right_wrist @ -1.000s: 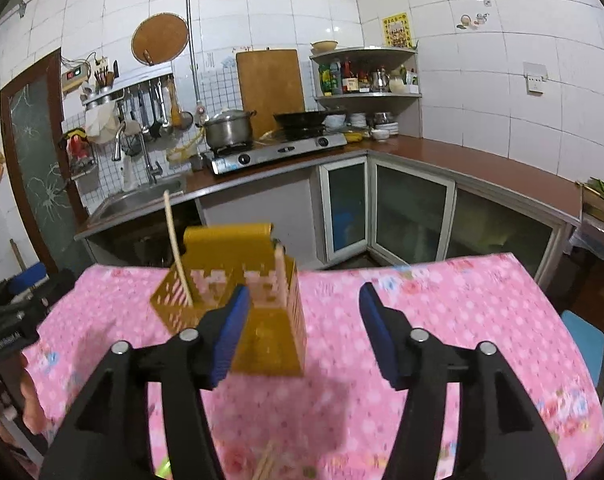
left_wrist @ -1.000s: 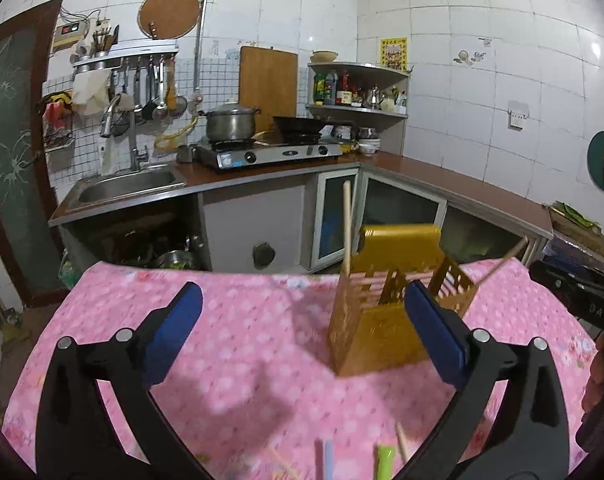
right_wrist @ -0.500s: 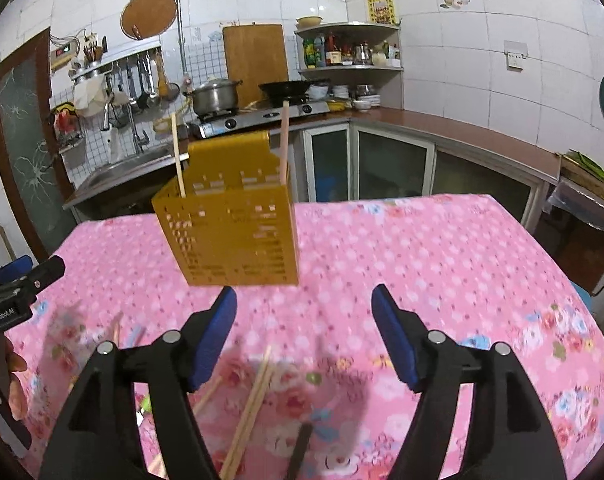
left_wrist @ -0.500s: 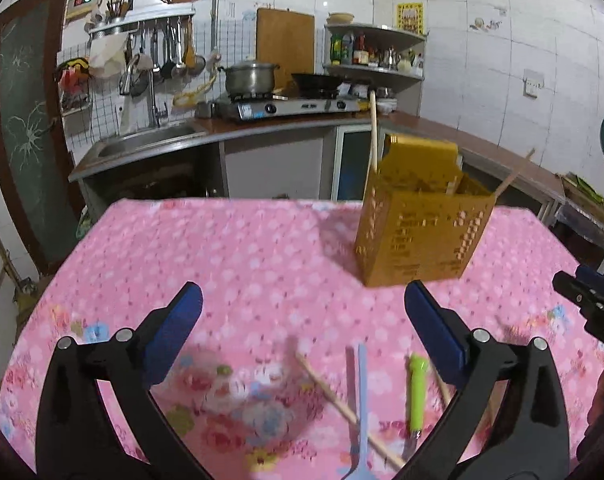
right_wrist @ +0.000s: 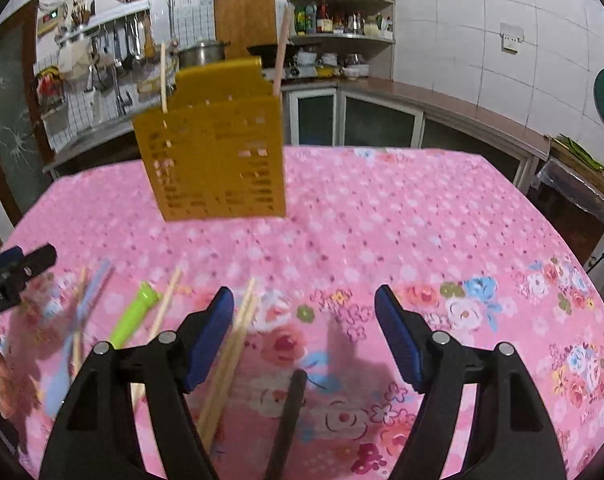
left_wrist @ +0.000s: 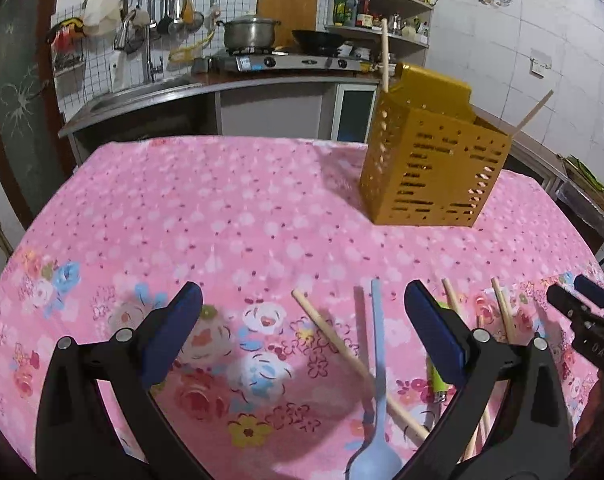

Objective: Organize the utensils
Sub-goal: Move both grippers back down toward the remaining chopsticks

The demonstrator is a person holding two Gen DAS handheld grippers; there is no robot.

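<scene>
The yellow utensil holder (left_wrist: pixel 432 164) stands on the pink flowered table (left_wrist: pixel 222 216), and everything here is placed by it. One second ago both cameras looked almost level at the holder and the kitchen behind it; now both tools have come down and tilted toward the cloth, so the holder sits higher in each view and the loose utensils in front of it are visible. The left tool (left_wrist: pixel 302 336) is wide, with nothing between its blue pads (left_wrist: pixel 174 336), and its opening looks the same as before. In front of the holder, nearer to the camera, lie a wooden chopstick (left_wrist: pixel 342 350) and a light blue spoon (left_wrist: pixel 376 392) that crosses over it, then a green-handled utensil (right_wrist: pixel 132 316) and more chopsticks (right_wrist: pixel 230 356) just to the right of these. Two chopsticks (left_wrist: pixel 385 56) stand inside the holder, as they did earlier. The right tool (right_wrist: pixel 304 332) has just been opening its jaws and is now wide and empty; a dark stick-shaped utensil (right_wrist: pixel 288 420) lies on the cloth below the gap, in front of the holder and to its right.
</scene>
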